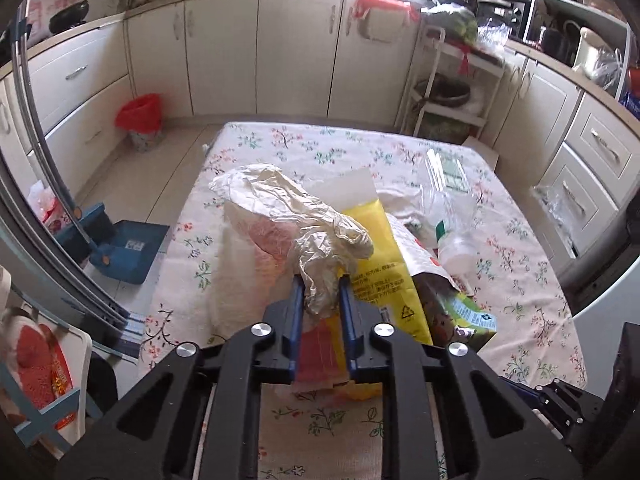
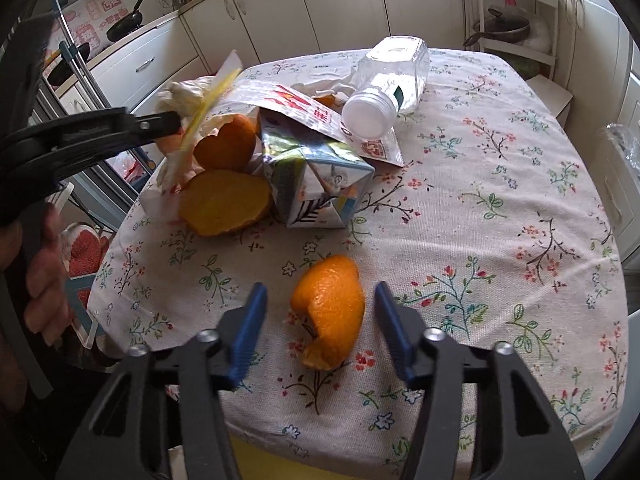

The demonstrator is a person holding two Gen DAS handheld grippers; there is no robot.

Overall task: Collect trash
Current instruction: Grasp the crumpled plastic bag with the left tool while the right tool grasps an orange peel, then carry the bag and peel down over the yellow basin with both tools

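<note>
My left gripper [image 1: 322,284] is shut on a crumpled cream plastic bag [image 1: 304,220] and holds it above the floral tablecloth [image 1: 520,280]. Behind the bag lie a yellow packet [image 1: 380,272], a white and red wrapper [image 1: 416,252] and a clear plastic bottle [image 1: 452,208]. My right gripper [image 2: 320,296] is open, with a piece of orange peel [image 2: 330,310] lying on the cloth between its fingers. Farther off are two more orange peels [image 2: 224,204], a squashed drink carton [image 2: 316,184], the wrapper [image 2: 304,112] and the bottle [image 2: 388,88]. The left gripper shows at the left of the right wrist view [image 2: 176,120].
A bin with a red liner [image 1: 140,120] stands on the floor by the cabinets. A blue dustpan [image 1: 128,248] lies on the floor left of the table. A white shelf trolley [image 1: 448,92] stands behind the table. Cabinets run along the back and right.
</note>
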